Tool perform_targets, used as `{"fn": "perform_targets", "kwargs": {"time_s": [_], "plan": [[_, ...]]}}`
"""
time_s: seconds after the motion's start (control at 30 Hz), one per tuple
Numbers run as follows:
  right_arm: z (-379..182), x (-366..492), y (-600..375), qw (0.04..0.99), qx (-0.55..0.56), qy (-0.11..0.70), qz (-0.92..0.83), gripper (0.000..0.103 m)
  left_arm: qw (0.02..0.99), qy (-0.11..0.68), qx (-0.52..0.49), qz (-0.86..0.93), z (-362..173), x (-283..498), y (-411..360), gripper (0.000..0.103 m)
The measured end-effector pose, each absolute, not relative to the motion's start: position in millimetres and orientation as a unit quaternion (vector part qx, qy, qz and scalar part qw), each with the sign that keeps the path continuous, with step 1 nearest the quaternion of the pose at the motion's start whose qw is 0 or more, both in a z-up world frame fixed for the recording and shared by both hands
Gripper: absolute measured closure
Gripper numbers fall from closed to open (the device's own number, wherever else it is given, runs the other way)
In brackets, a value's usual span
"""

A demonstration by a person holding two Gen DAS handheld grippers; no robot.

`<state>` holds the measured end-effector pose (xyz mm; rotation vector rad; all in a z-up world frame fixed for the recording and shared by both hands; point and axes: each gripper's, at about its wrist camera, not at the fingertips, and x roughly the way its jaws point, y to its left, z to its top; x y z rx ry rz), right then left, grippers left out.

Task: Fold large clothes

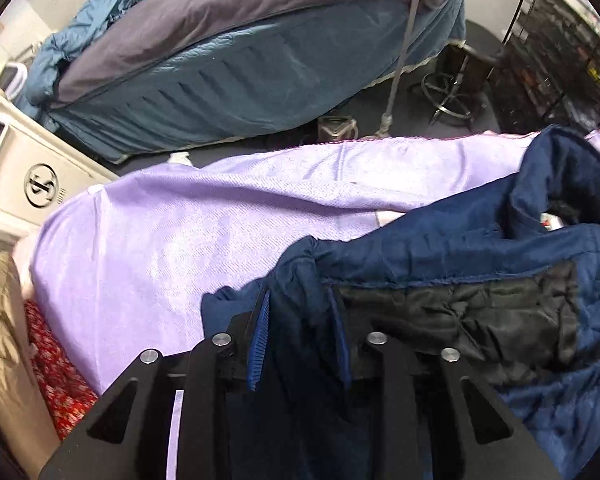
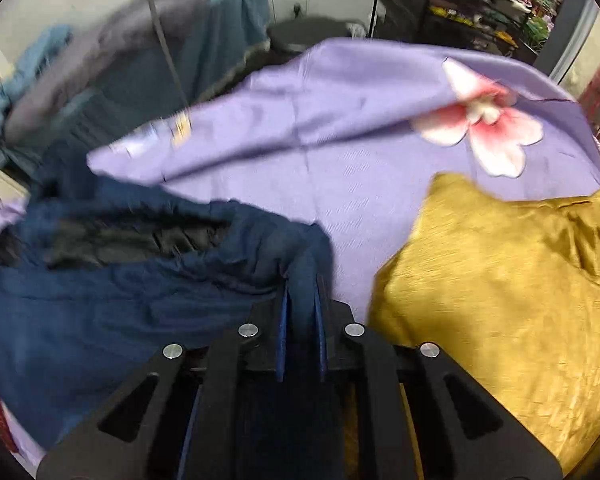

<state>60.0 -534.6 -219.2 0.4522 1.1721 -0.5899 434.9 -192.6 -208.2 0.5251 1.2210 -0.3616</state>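
A navy blue quilted jacket [image 1: 480, 236] with a black lining patch [image 1: 480, 320] lies bunched on a lilac bedsheet [image 1: 172, 240]. My left gripper [image 1: 300, 304] is shut on a fold of the jacket's left edge, cloth pinched between its blue pads. In the right wrist view the same jacket [image 2: 100, 312] spreads to the left, and my right gripper [image 2: 302, 284] is shut on a thin ridge of its right edge. Both grippers point steeply down at the bed. The jacket's lower part is hidden under the gripper bodies.
A mustard yellow cushion [image 2: 500, 304] lies just right of my right gripper. A pink flower print [image 2: 484, 120] marks the lilac sheet [image 2: 340, 160]. Beyond the bed stands a blue and grey covered mattress [image 1: 240, 60], a cream cabinet [image 1: 32, 176] at left, a stool [image 1: 452, 92] and dark shelves [image 1: 556, 40].
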Motion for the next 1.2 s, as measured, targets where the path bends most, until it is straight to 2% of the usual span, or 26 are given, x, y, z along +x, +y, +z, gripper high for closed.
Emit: {"fn": "perform_targets", "kwargs": {"time_s": [0.1,0.17,0.2,0.23,0.27,0.3,0.4,0.5,0.53,0.57,0.73,0.77,0.97,1.2], "plan": [[-224.7,62.6,-531.7,0.767,0.2,0.543,-0.277,0.088,0.774,0.558,0.255,-0.16,-212.7,436.8,-192.2,0.061],[-225.2,62.1,-531.7,0.77,0.193,0.545,-0.271,0.085,0.78,0.561,0.226,-0.158,-207.7,441.9,-182.7,0.051],[-223.2,59.1,-529.6,0.771,0.186,0.544,-0.273,0.076,0.789,0.56,0.2,-0.155,-200.7,445.3,-174.1,0.047],[-219.6,56.1,-530.1,0.77,0.175,0.543,-0.285,0.067,0.801,0.554,0.175,-0.145,-191.4,448.3,-163.7,0.038],[-214.5,50.4,-532.4,0.769,0.171,0.538,-0.298,0.047,0.814,0.544,0.154,-0.135,-181.6,450.0,-154.5,0.032],[-211.9,45.3,-539.7,0.772,0.18,0.53,-0.299,0.04,0.824,0.535,0.135,-0.13,-171.2,450.5,-145.6,0.032],[-195.4,33.9,-543.3,0.779,0.22,0.506,-0.298,0.04,0.839,0.515,0.103,-0.141,-142.8,442.7,-127.2,0.029],[-172.3,28.9,-524.3,0.79,0.207,0.489,-0.306,0.037,0.854,0.474,0.139,-0.16,-122.6,414.5,-123.8,0.026],[-163.9,25.8,-514.6,0.798,0.201,0.481,-0.303,0.035,0.857,0.461,0.161,-0.165,-119.9,402.2,-122.2,0.021],[-156.8,22.4,-504.6,0.805,0.196,0.474,-0.297,0.027,0.855,0.46,0.172,-0.167,-120.8,396.2,-120.8,0.02],[-145.1,2.3,-466.5,0.82,0.158,0.477,-0.275,0.025,0.847,0.492,0.13,-0.155,-122.9,380.1,-83.1,0.019],[-145.3,-1.2,-463.1,0.819,0.157,0.482,-0.271,0.025,0.846,0.496,0.111,-0.16,-121.8,377.2,-74.0,0.016],[-155.6,-47.6,-430.9,0.809,0.213,0.503,-0.218,0.025,0.818,0.533,0.05,-0.209,-137.4,321.1,-12.2,0.013],[-196.3,-90.5,-402.6,0.778,0.248,0.546,-0.186,0.025,0.785,0.576,-0.008,-0.227,-172.6,283.3,24.1,0.012]]}}
